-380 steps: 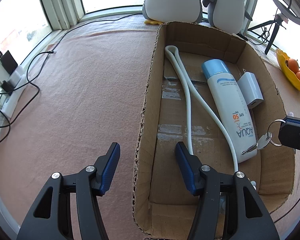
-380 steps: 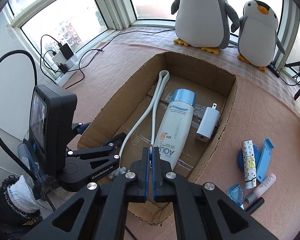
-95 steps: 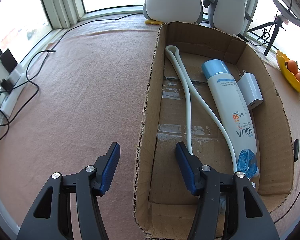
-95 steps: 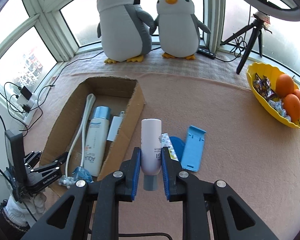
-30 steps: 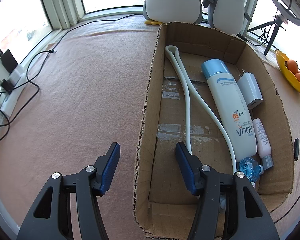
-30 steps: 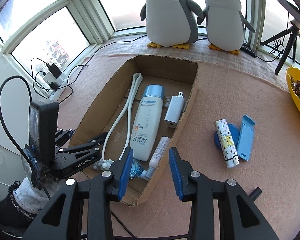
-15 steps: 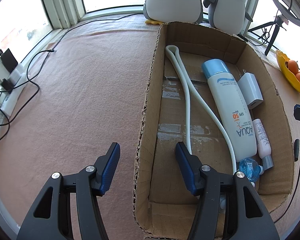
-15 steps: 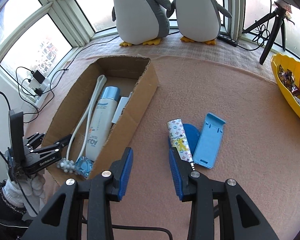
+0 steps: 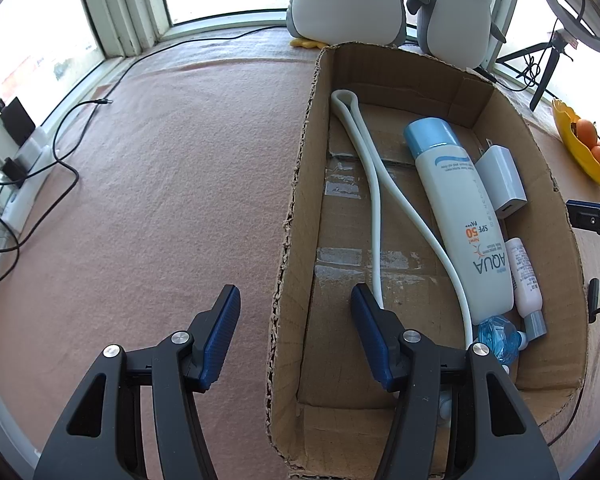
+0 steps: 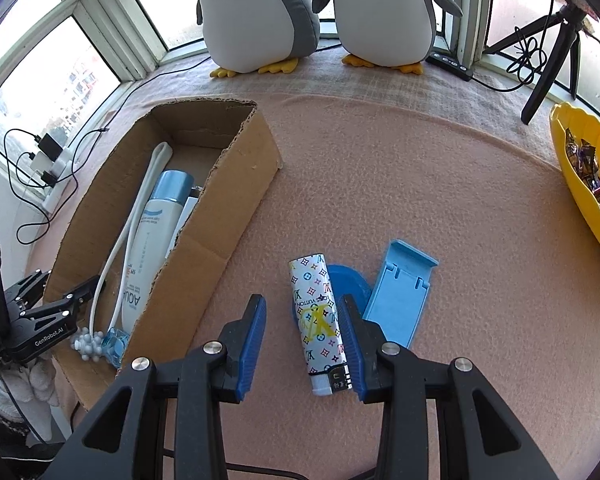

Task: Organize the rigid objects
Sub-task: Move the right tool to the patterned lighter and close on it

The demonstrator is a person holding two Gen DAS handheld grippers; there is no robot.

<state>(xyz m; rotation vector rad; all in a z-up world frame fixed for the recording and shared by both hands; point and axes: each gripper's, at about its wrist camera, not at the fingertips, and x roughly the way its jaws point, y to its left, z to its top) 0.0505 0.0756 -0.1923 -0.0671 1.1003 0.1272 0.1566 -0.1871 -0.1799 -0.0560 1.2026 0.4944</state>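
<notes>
A cardboard box (image 9: 300, 184) (image 10: 236, 208) holds a white cord (image 9: 374, 184), a sunscreen bottle (image 9: 460, 216), a white charger (image 9: 500, 182), a small pink tube (image 9: 522, 276) and a clear blue item (image 9: 498, 332). My left gripper (image 9: 296, 320) is open, straddling the box's left wall. My right gripper (image 10: 302, 340) is open and low over the cloth, with a patterned white lighter (image 10: 318, 320) lying between its fingers, close to the right one. The lighter rests on a blue disc (image 10: 348, 280), beside a blue plastic stand (image 10: 400, 288).
Two plush penguins (image 10: 260, 8) stand at the back by the window. A yellow fruit bowl (image 10: 580, 184) sits at the right, a tripod (image 10: 552, 48) behind it. Cables and a power strip (image 9: 20, 160) lie at the left edge.
My right gripper let the pink tube go into the box, then swung right and came down around the patterned lighter. My left gripper has not moved.
</notes>
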